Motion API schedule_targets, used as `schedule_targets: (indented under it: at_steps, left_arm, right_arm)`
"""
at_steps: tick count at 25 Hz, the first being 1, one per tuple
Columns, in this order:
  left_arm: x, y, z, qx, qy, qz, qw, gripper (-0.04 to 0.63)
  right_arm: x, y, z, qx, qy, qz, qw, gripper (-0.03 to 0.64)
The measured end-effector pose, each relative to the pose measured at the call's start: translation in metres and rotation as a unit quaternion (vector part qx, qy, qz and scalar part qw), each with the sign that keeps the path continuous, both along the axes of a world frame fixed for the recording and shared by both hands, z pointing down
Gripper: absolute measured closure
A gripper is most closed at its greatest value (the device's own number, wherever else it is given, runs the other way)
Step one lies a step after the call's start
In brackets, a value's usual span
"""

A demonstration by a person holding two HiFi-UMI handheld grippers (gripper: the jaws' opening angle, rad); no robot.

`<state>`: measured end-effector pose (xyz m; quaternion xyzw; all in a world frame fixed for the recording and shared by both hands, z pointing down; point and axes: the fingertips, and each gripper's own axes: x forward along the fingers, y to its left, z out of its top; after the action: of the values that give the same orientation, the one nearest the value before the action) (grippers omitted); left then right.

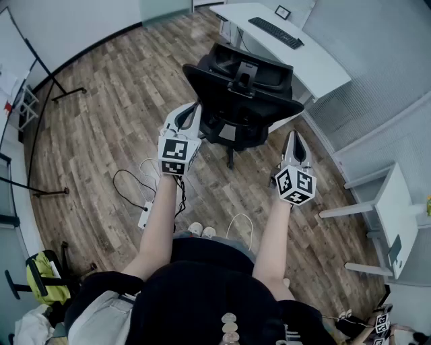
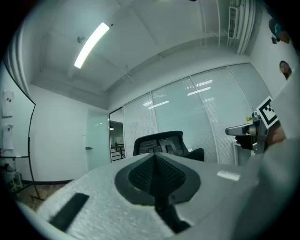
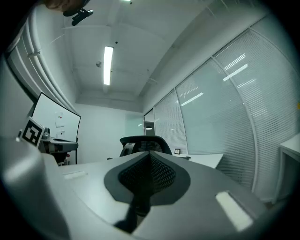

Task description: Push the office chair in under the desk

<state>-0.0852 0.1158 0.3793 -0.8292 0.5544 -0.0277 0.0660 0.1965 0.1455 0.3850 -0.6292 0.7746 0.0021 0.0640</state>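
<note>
A black office chair with a mesh back stands on the wood floor a short way out from the white desk, its back towards me. My left gripper is shut and empty, its tips just short of the chair's left back edge. My right gripper is shut and empty, just off the chair's right side near its armrest. The chair's back rises past the closed jaws in the left gripper view. In the right gripper view the chair and the desk top lie ahead.
A keyboard and a small frame lie on the desk. Cables and a power strip trail on the floor near my feet. A white table stands at the right, a stand's legs at the left.
</note>
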Motion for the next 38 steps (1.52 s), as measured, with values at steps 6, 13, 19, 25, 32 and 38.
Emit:
schedule_targets:
  at_steps: [6,13,19,25,32,38]
  left_arm:
    - [0.002,0.003,0.002,-0.003,0.000,0.001,1.0000,0.588]
    - [0.005,0.004,0.004,-0.005,0.000,0.007,1.0000,0.588]
    - [0.007,0.006,0.006,-0.008,-0.001,0.011,0.9999,0.588]
    - [0.006,0.007,0.013,-0.016,-0.001,0.018,0.9997,0.588]
    - [0.001,0.001,0.014,-0.020,-0.005,0.030,0.9993,0.588]
    - [-0.007,-0.007,0.008,-0.013,0.023,0.041,0.9988,0.580]
  right_arm:
    - [0.002,0.005,0.000,-0.001,0.001,0.001,1.000,0.611]
    - [0.005,0.008,-0.001,-0.001,-0.001,0.004,1.000,0.612]
    - [0.005,0.013,0.003,-0.006,-0.003,0.007,1.000,0.611]
    - [0.003,0.016,0.010,-0.010,-0.014,0.011,1.000,0.611]
    - [-0.010,0.016,0.012,-0.009,0.002,0.002,1.000,0.611]
    - [-0.015,0.017,0.007,-0.005,0.008,0.005,1.000,0.565]
